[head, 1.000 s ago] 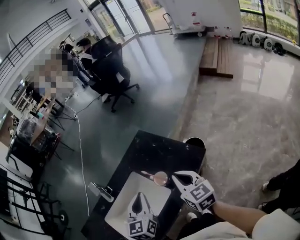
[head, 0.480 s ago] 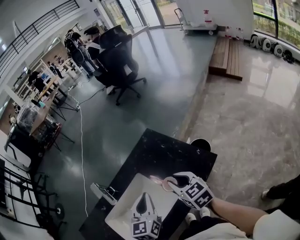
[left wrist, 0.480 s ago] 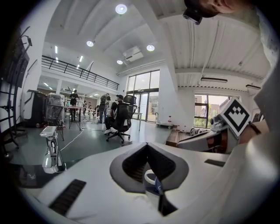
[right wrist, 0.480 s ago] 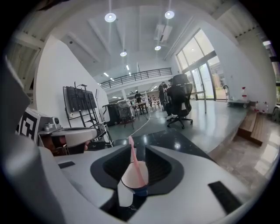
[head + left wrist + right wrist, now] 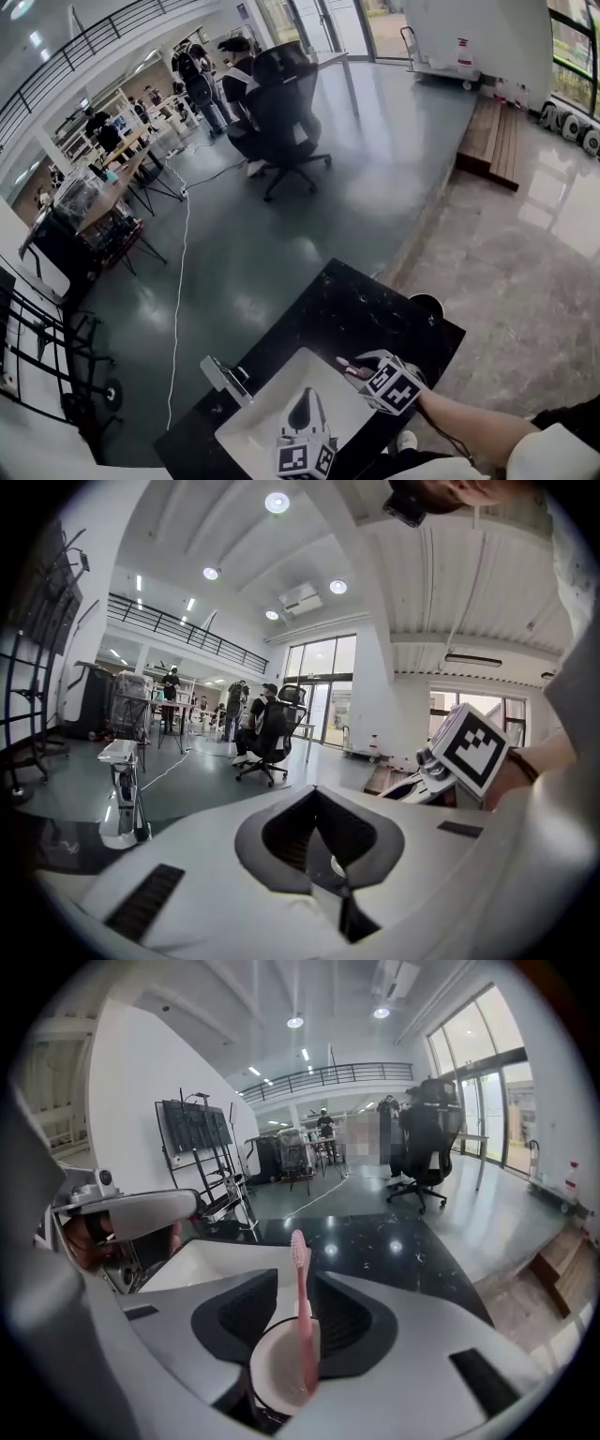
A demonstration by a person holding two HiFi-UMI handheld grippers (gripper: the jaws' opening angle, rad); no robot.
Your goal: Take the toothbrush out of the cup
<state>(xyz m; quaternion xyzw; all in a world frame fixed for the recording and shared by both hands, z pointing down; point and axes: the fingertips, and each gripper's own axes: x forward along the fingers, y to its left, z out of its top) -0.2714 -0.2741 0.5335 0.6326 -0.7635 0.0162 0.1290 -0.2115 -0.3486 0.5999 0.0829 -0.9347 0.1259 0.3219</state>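
A pale pink cup (image 5: 277, 1377) stands deep between the jaws of my right gripper (image 5: 298, 1277), and a pink toothbrush (image 5: 302, 1307) stands upright in it, bristles up. The jaws are opening and stand clear of the cup's sides. In the head view the right gripper (image 5: 361, 366) is low over the black counter, just right of the white sink, and the cup (image 5: 354, 371) shows only as a pink spot at its tip. My left gripper (image 5: 302, 396) hangs over the sink with its tips together and nothing in them. Its own view shows its tips (image 5: 314, 791) meeting.
The white sink (image 5: 272, 412) is set in a black counter (image 5: 347, 300), with a faucet (image 5: 225, 375) at its left edge. A round black bin (image 5: 427, 305) stands at the counter's far right corner. Beyond are an office chair (image 5: 286, 112) and people at desks.
My right gripper has come down toward the counter beside the sink and its jaws have spread apart round the cup. The left gripper has sunk a little over the sink.
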